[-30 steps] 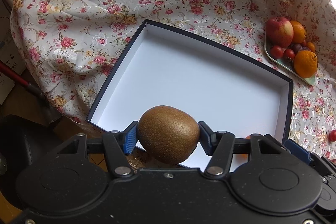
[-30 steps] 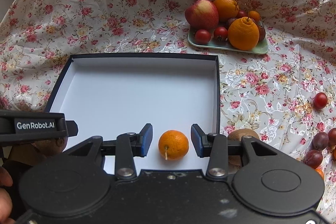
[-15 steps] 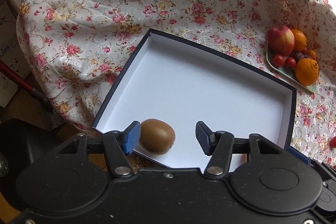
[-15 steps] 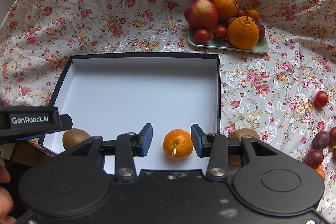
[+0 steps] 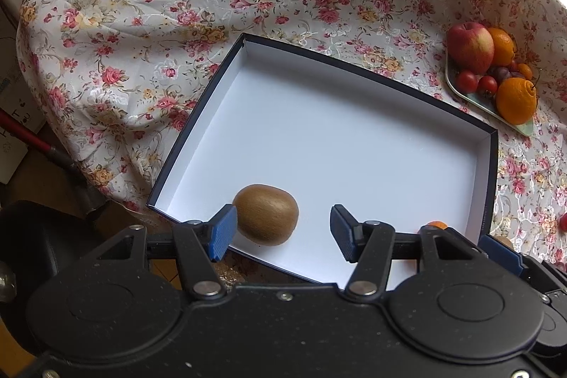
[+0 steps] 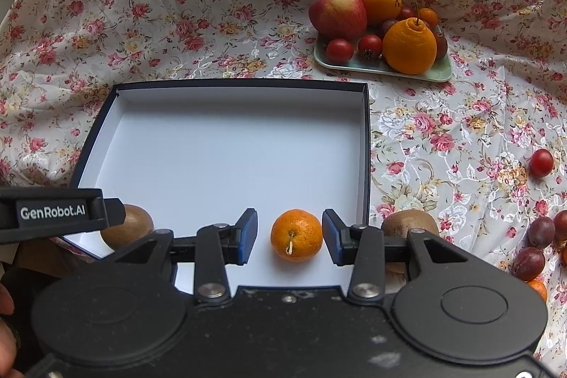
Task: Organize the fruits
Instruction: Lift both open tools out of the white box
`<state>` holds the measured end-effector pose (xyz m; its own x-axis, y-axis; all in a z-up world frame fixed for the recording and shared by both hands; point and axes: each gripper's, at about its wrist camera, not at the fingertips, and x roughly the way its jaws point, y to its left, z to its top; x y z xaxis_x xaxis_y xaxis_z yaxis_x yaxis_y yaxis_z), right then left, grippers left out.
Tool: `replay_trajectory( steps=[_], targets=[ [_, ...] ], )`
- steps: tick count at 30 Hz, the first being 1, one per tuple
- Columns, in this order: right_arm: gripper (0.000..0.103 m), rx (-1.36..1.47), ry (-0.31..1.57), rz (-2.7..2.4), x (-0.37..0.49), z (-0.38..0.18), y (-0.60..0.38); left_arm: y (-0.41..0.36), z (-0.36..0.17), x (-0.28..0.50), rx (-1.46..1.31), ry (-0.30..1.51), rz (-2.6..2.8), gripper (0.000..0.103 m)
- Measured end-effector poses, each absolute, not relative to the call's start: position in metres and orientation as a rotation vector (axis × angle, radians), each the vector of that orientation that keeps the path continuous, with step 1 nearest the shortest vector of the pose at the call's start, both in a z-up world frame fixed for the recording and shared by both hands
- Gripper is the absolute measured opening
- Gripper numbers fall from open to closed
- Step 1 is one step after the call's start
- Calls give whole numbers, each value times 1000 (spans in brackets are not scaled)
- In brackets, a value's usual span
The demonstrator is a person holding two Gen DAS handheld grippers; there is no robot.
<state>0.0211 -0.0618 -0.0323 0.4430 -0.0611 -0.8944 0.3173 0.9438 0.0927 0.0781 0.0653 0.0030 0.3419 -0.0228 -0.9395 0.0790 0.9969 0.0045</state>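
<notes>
Left wrist view has the left claw (image 5: 280, 232) spread wide with nothing gripped, the kiwi (image 5: 266, 214) lying loose in the box (image 5: 354, 144) at its near-left corner. Right claw (image 6: 290, 236) also gapes, hovering around the mandarin (image 6: 297, 235) sitting in the box's near-right corner, pads not touching.

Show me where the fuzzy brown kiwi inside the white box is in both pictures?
Left wrist view: the fuzzy brown kiwi lies low and centre, in the box's near corner, beside the gripper's left blue pad.
Right wrist view: it sits at the lower left, half hidden behind the other gripper's black bar.
Shared landmark: the dark-rimmed white box.
</notes>
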Motion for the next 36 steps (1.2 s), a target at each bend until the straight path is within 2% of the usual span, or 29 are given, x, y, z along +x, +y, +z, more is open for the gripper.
replay_trajectory(
  steps=[36],
  targets=[
    [44, 301, 1174, -283, 20, -42, -77, 51, -2, 73, 154, 1232, -110, 61]
  ],
)
